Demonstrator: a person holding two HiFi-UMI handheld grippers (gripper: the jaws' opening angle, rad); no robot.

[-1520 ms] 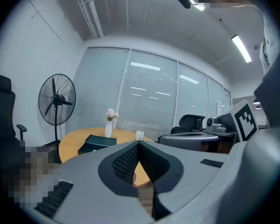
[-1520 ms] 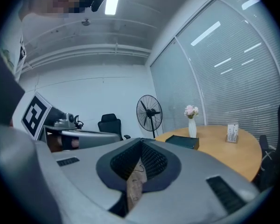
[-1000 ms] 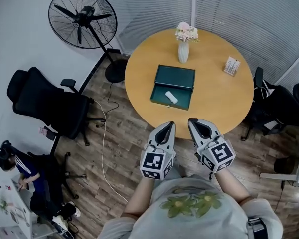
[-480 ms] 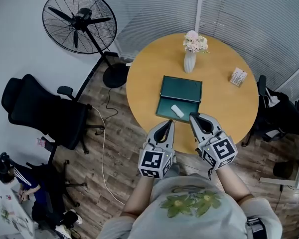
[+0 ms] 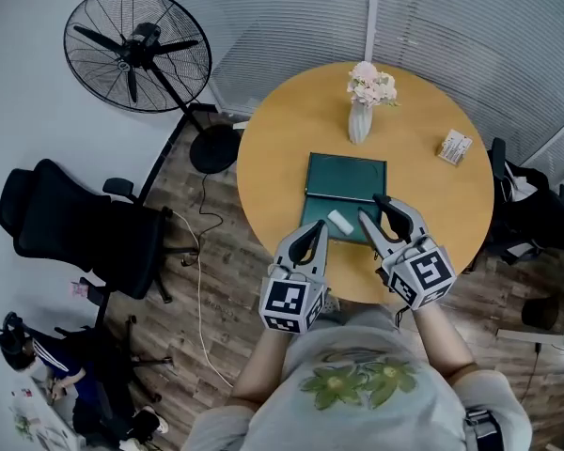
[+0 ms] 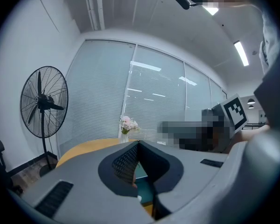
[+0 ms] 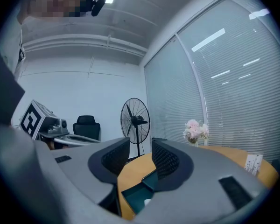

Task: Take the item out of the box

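Extraction is not yet begun: the white item [image 5: 339, 222] lies in the open box [image 5: 346, 178] on the counter [image 5: 282, 148]. The right tool [image 5: 372, 209] is being opened just right of it, with nothing between its jaws. The left tool [image 5: 315, 229] is held together.

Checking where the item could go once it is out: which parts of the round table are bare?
Bare wood lies left of the green box, out to the left rim of the table, and right of it, between the box and the small carton. Crowded: the middle, filled by the box, with the vase close behind it.
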